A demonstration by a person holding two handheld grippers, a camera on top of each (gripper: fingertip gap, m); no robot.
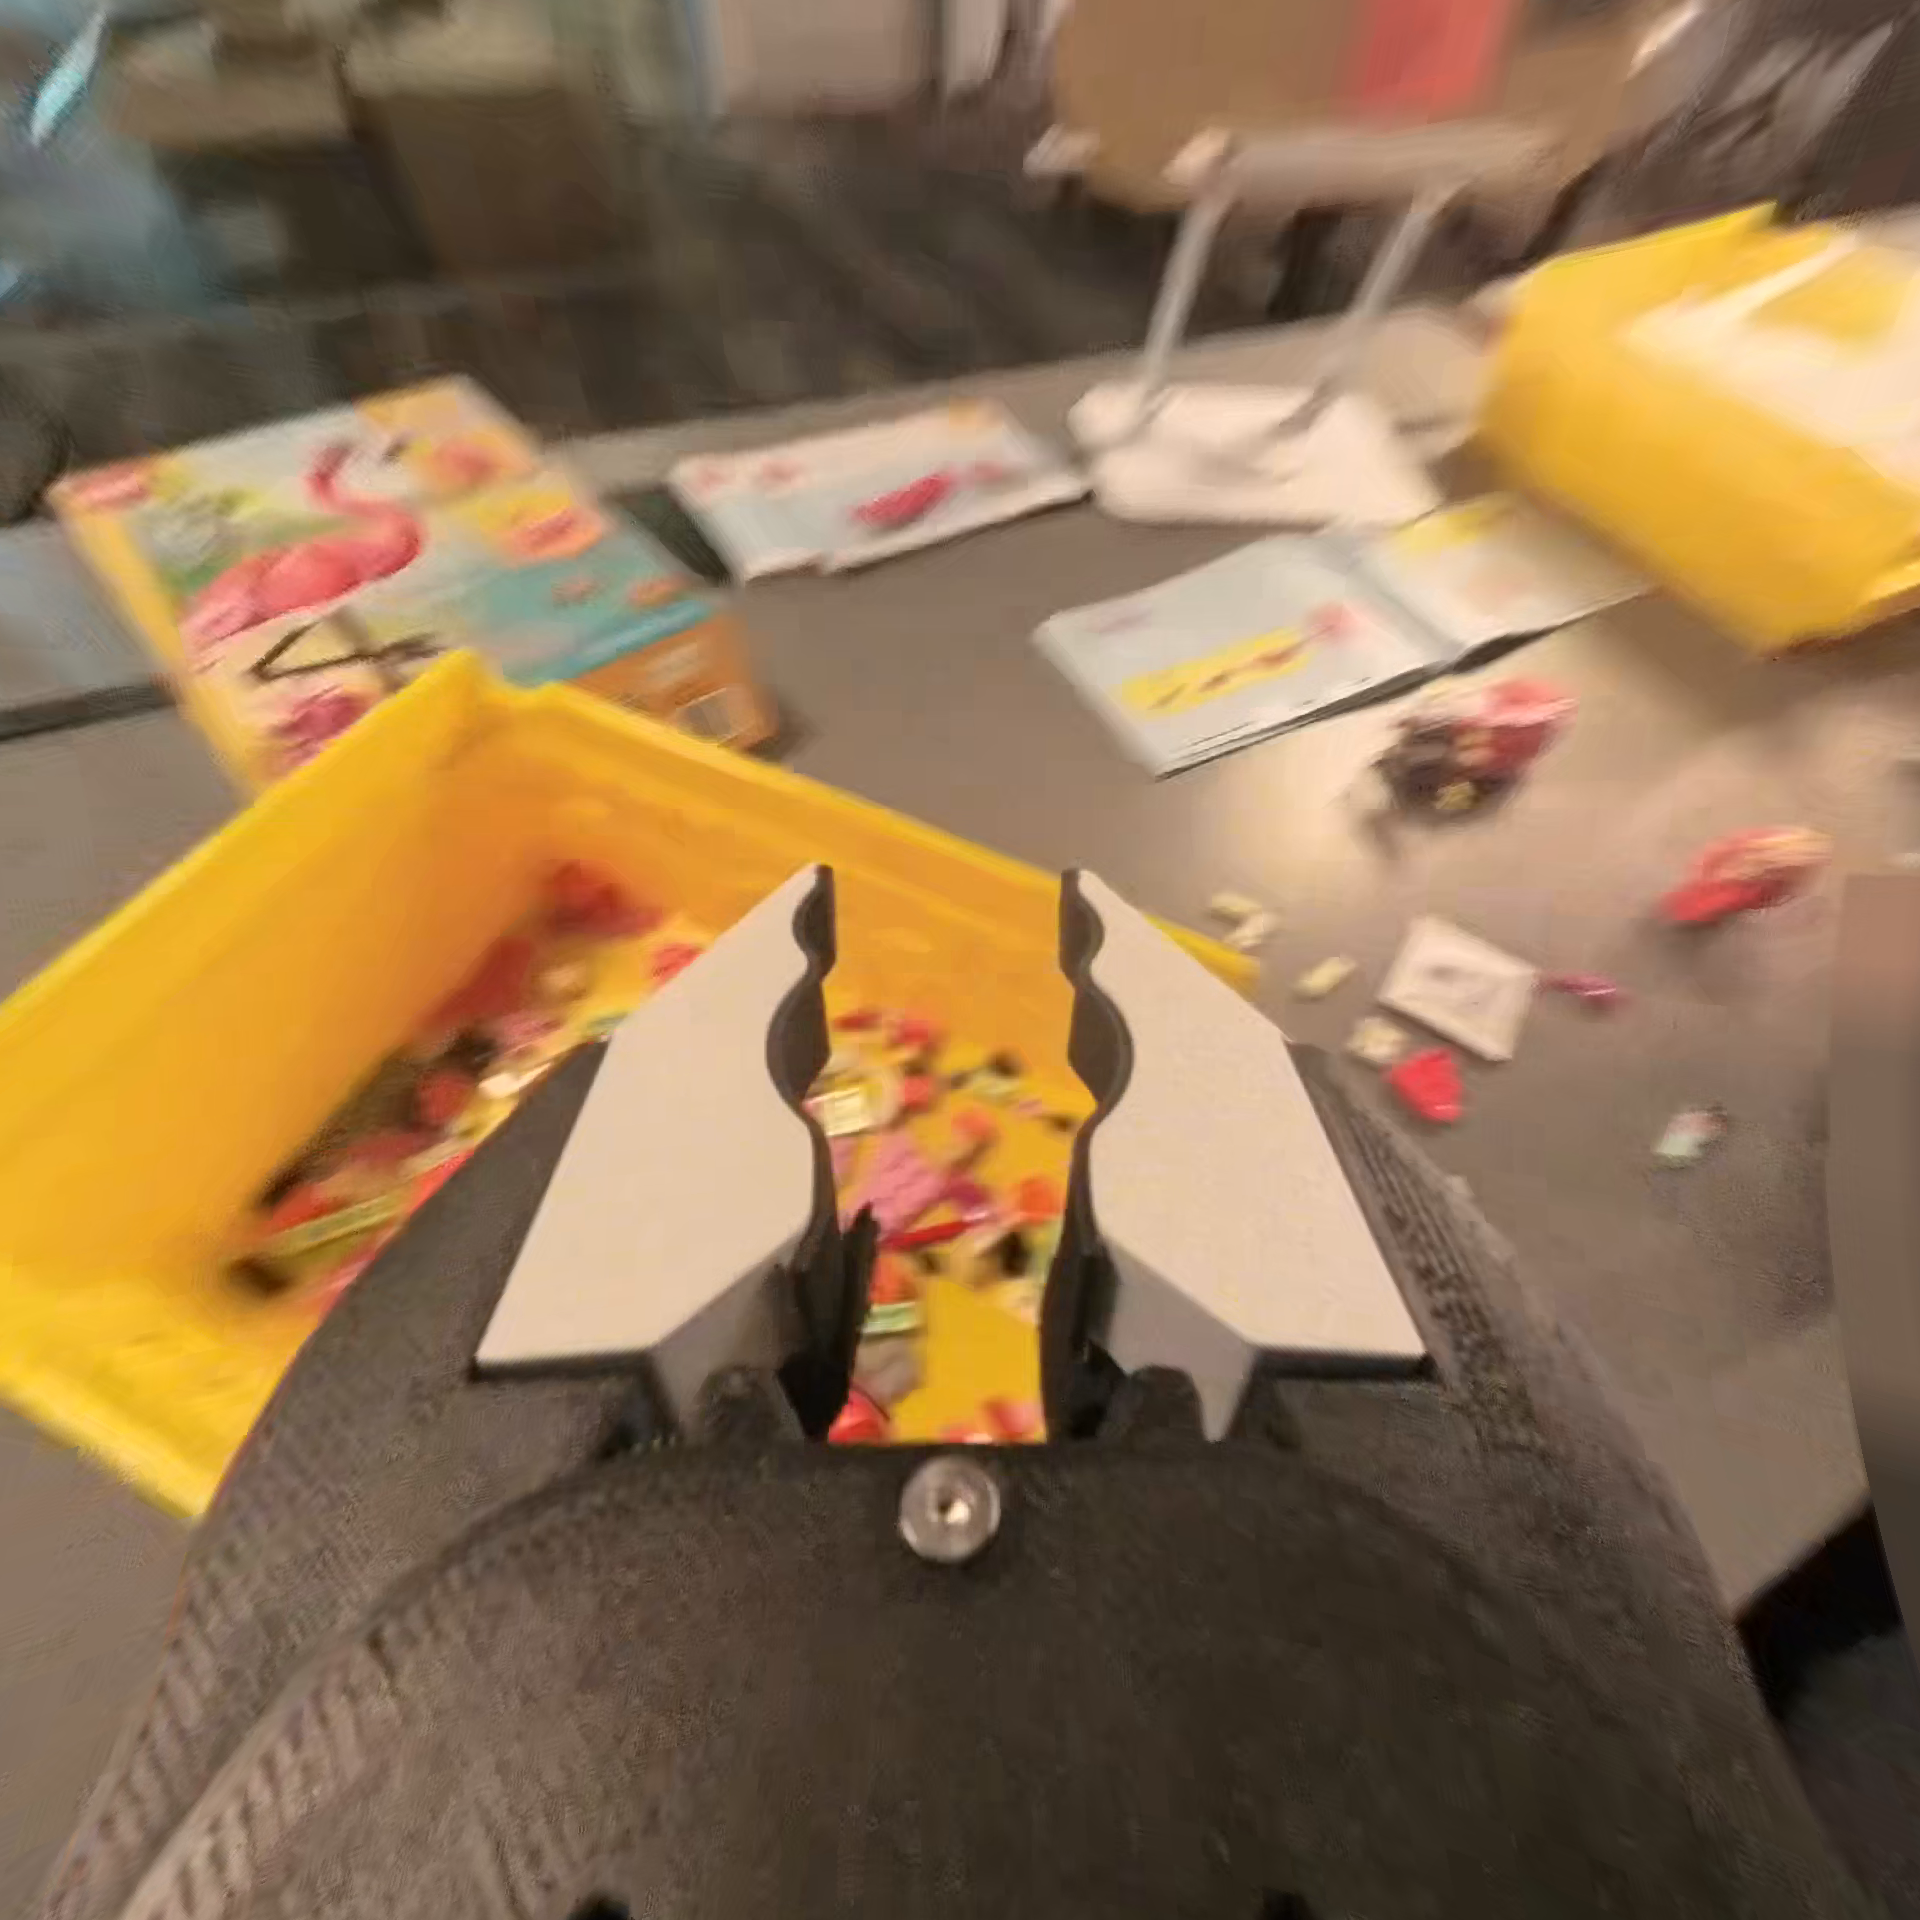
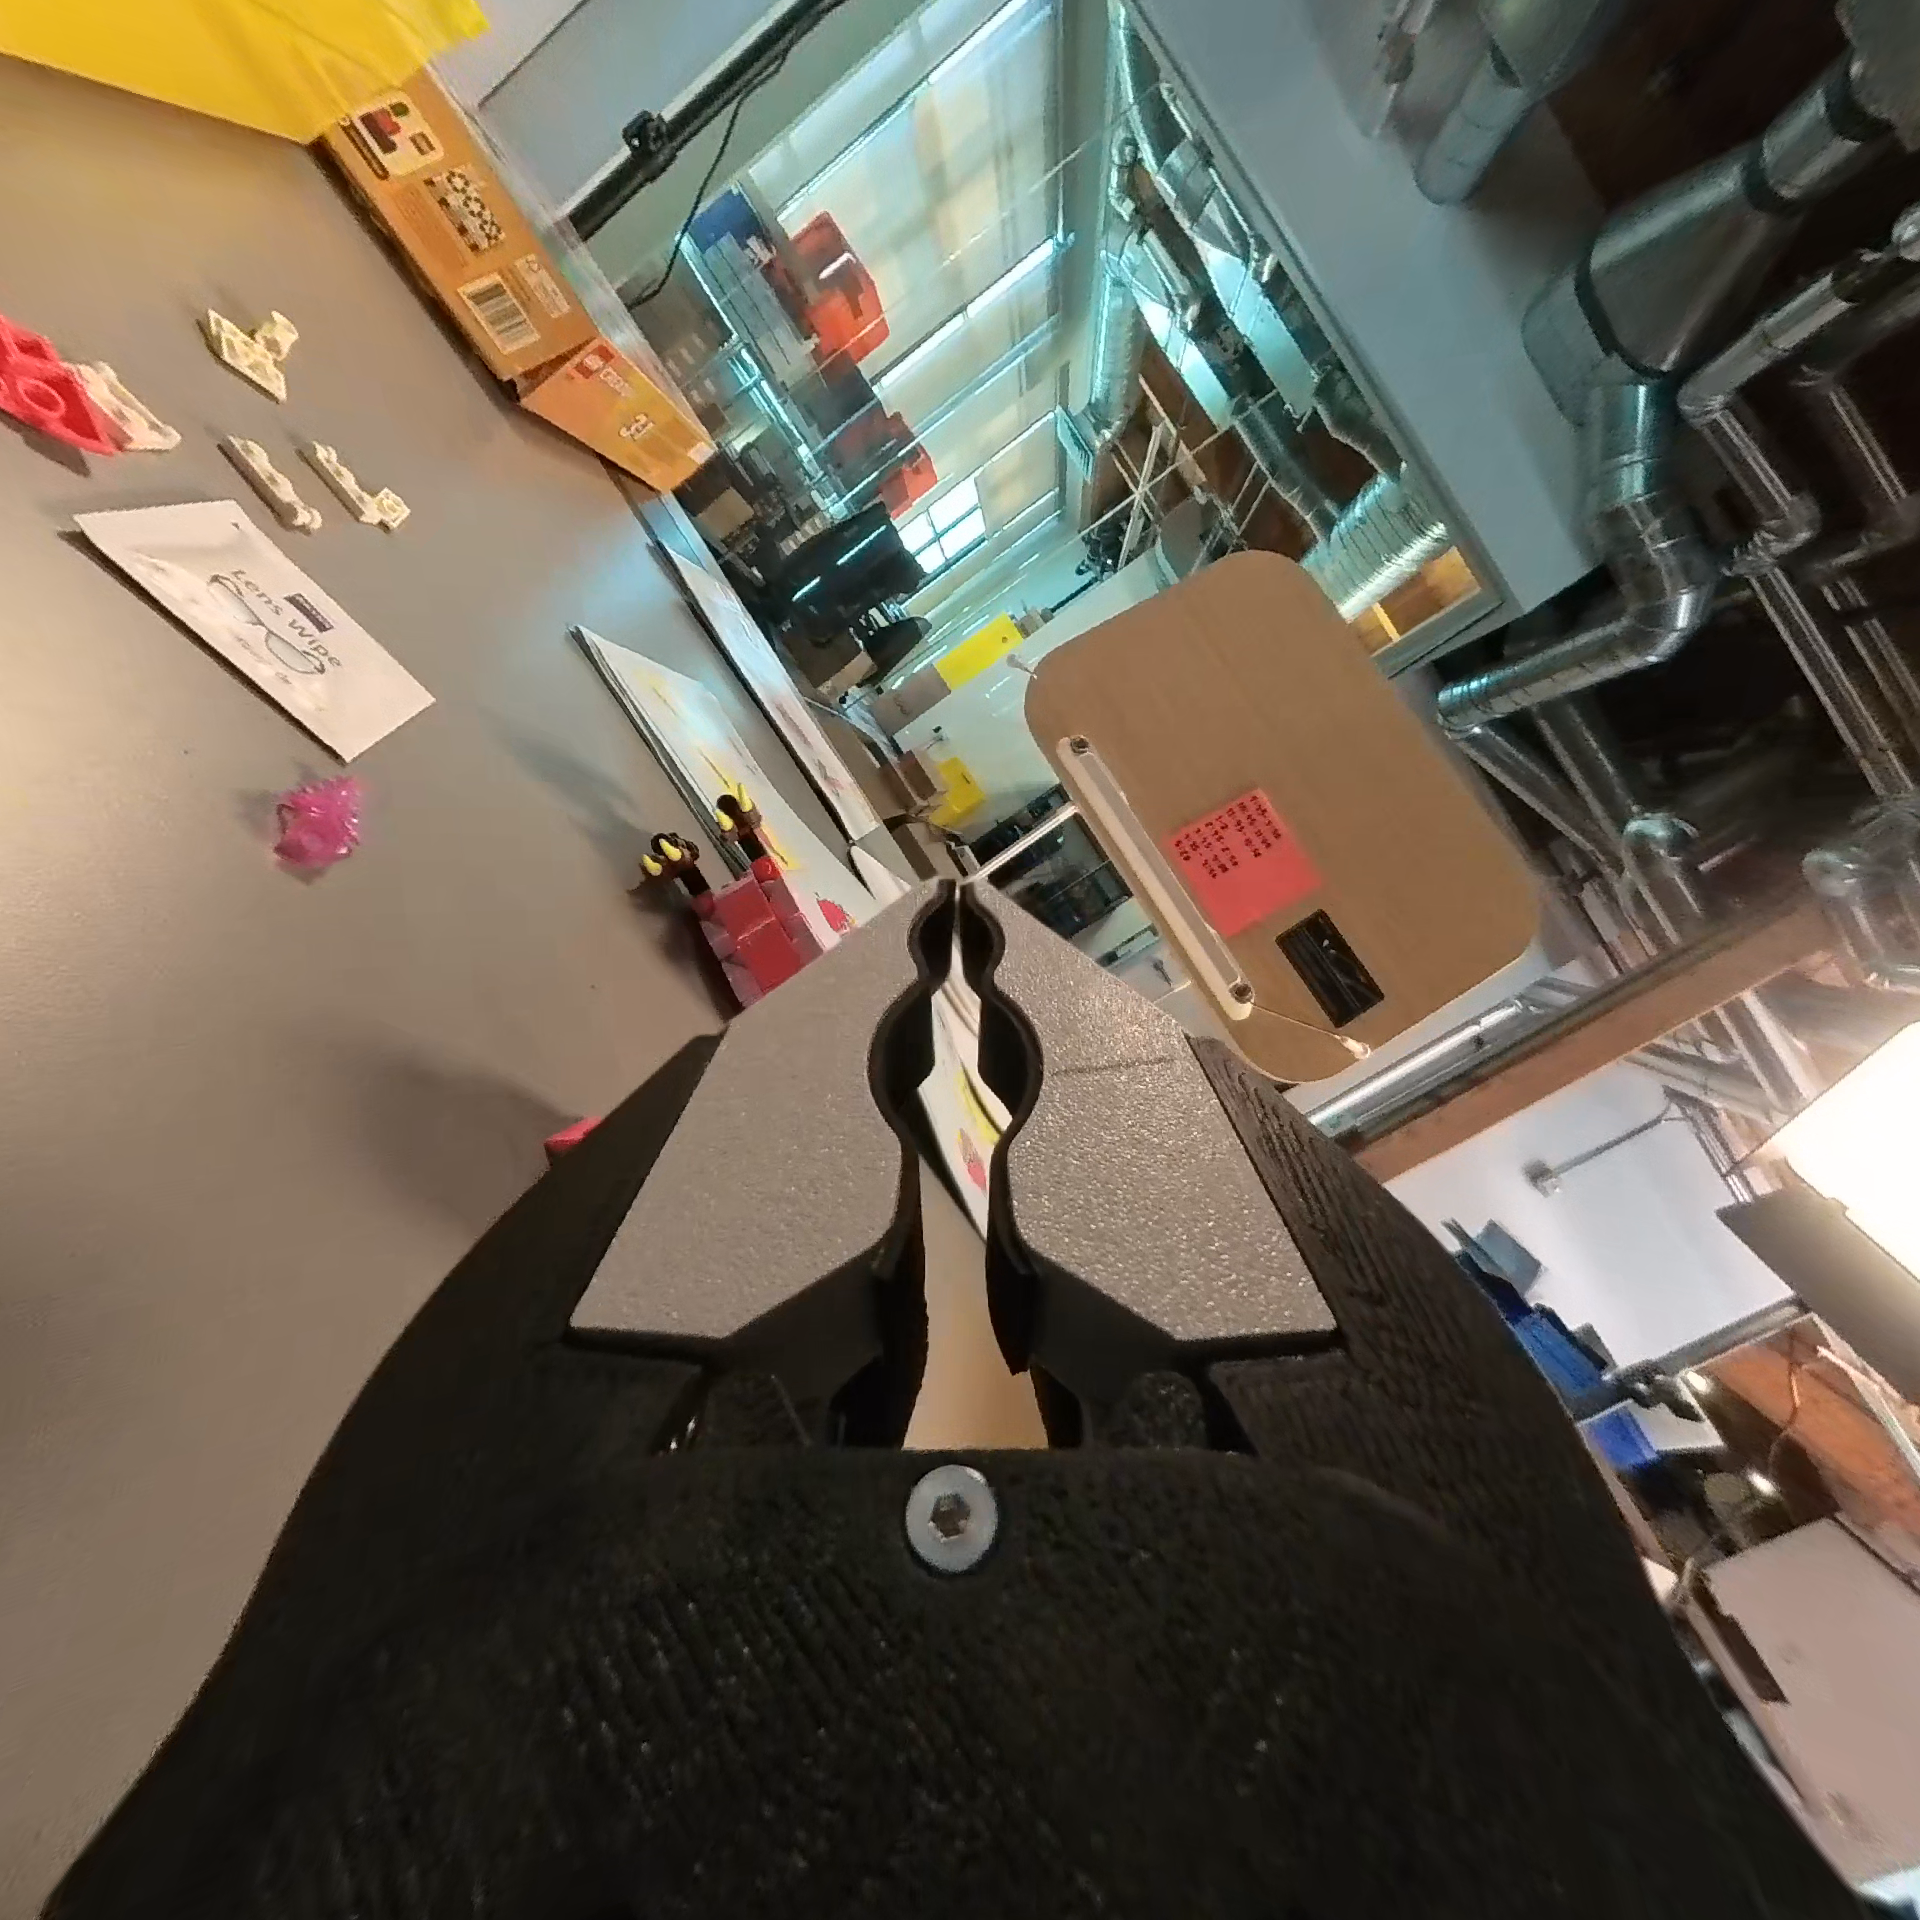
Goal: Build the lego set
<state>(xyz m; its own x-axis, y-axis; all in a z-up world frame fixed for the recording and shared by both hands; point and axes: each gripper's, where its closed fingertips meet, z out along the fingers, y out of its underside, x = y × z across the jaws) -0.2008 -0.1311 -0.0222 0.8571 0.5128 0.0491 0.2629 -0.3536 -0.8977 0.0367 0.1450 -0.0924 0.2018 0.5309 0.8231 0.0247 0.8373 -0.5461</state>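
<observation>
surface [image 1: 935, 665], grey and wide, carries everything in both views, though the left wrist view is blurred. yellow bin [image 1: 343, 831] is the biggest thing on it, sitting near and left in that view, with a heap of small bricks [image 1: 914, 1132] in red, pink and pale colours in its bottom. a second yellow container [image 1: 1704, 416] lies tipped at the far right. picture box [image 1: 395, 561] with a pink bird on its front lies flat just behind the bin, and two open booklets [image 1: 1309, 634] are spread beyond it.

left gripper [image 1: 948, 894] hangs above the bin's near corner, its fingers spread apart with nothing between them; only bin wall and bricks show through the gap. right gripper [image 2: 957, 888] is rolled well over to one side, raised off the surface, its fingers closed tip to tip with nothing seen between them.

smaller things lie loose on the bare surface to the right of the bin: a half-built red model [image 2: 753, 940] with dark clawed limbs standing nearest the right gripper, a white packet [image 2: 260, 623], a red plate piece [image 2: 42, 400], a spiky pink piece [image 2: 317, 821] and three or four pale cream pieces [image 2: 270, 478]. as things stand, most bricks remain in the bin, a few are laid out, and neither gripper carries any.
</observation>
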